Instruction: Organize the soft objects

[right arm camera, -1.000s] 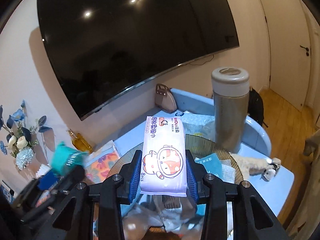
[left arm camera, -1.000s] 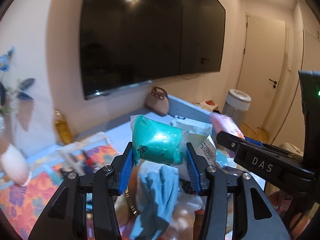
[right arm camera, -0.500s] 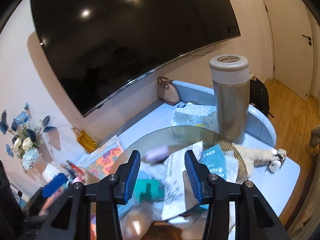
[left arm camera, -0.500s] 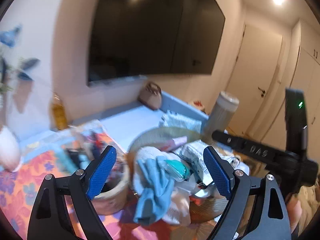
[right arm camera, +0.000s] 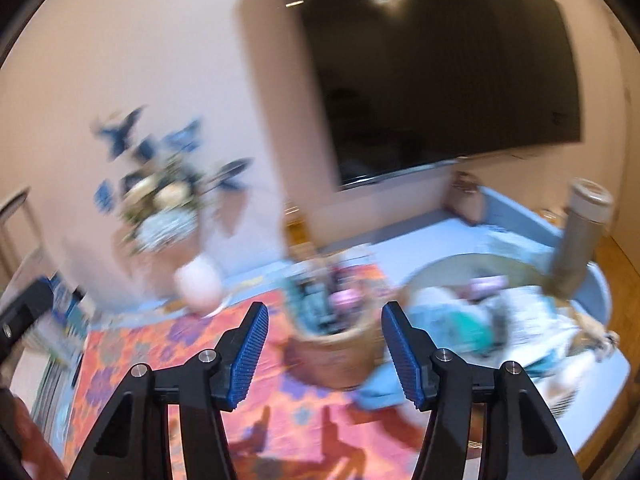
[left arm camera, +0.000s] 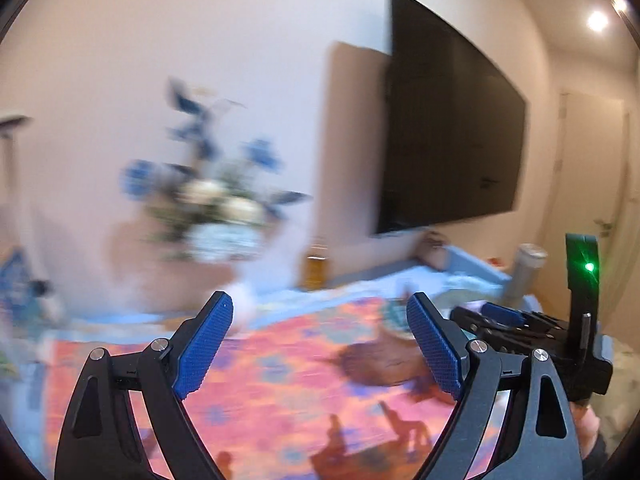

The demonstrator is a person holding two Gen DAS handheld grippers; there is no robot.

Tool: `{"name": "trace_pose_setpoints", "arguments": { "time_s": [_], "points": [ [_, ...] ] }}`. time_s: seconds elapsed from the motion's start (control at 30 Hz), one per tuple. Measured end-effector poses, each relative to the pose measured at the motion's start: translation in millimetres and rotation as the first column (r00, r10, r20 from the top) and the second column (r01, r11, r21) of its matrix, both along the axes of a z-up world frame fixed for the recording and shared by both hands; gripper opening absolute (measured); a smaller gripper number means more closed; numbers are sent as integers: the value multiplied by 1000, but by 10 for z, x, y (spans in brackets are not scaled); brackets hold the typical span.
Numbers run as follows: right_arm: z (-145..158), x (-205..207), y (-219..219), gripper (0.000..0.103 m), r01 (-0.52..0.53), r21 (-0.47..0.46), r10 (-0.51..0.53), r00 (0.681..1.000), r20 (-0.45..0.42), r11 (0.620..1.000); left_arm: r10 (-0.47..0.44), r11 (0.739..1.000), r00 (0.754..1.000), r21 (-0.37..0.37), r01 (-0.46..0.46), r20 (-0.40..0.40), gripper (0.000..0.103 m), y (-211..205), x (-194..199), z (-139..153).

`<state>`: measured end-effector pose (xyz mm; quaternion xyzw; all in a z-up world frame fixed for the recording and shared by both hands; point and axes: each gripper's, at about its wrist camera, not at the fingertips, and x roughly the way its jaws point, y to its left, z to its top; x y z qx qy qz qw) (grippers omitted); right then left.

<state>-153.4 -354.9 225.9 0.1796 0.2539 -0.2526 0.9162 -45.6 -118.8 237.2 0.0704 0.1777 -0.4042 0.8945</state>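
Note:
Both views are blurred by motion. My left gripper (left arm camera: 320, 320) is open and empty above an orange flowered mat (left arm camera: 280, 380). My right gripper (right arm camera: 324, 324) is open and empty; it also shows at the right of the left wrist view (left arm camera: 520, 324). In the right wrist view a wide flat woven basket (right arm camera: 460, 264) at the right holds a heap of soft things, among them a teal packet (right arm camera: 468, 328), a pink wipes pack (right arm camera: 486, 284) and blue cloth (right arm camera: 380, 392). A small round basket (right arm camera: 340, 352) with assorted items stands just ahead of the right gripper.
A steel flask (right arm camera: 580, 240) stands behind the wide basket. A vase of blue and white flowers (right arm camera: 168, 216) and a white round object (right arm camera: 198, 286) stand at the back left. A wall television (right arm camera: 440, 72) hangs behind. The blue table edge (right arm camera: 608, 300) runs at the right.
Both grippers let go of their packs, the teal one and the pink wipes, which now lie in the wide basket. Both grippers have swung left and back toward the mat.

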Motion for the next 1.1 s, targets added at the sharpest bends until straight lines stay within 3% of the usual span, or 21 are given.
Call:
{"name": "trace_pose_setpoints", "arguments": {
  "time_s": [0.1, 0.2, 0.3, 0.37, 0.47, 0.6, 0.7, 0.9, 1.1],
  "points": [
    [-101, 324, 432, 60, -98, -2, 98, 995, -15, 995, 104, 994, 994, 16, -105, 26, 89, 393, 146, 61],
    [-272, 616, 775, 61, -166, -5, 165, 985, -39, 986, 186, 983, 983, 6, -186, 5, 93, 729, 318, -68],
    [-508, 865, 1108, 63, -203, -63, 199, 978, -58, 977, 265, 964, 964, 15, -264, -38, 95, 890, 484, -477],
    [-707, 965, 1295, 71, -228, -125, 221, 973, -69, 966, 300, 954, 951, 26, -299, -78, 95, 909, 617, -862],
    [-1125, 1161, 1492, 72, -240, -196, 209, 964, -167, 951, 353, 934, 927, 98, -343, -125, 95, 798, 805, -1430],
    [-1406, 1237, 1498, 72, -239, -195, 202, 961, -190, 951, 401, 910, 912, 156, -385, -83, 96, 638, 896, -1867],
    [-1414, 1219, 1441, 72, -202, -207, 166, 970, -176, 957, 429, 894, 901, 172, -414, -64, 96, 588, 922, -1930],
    [-1419, 1187, 1422, 78, -182, -204, 151, 976, -159, 962, 434, 897, 899, 123, -425, -60, 100, 687, 876, -1890],
    [-1435, 1209, 1471, 84, -180, -216, 141, 973, -184, 960, 452, 889, 888, 120, -441, -83, 100, 726, 914, -1911]
  ]
}}
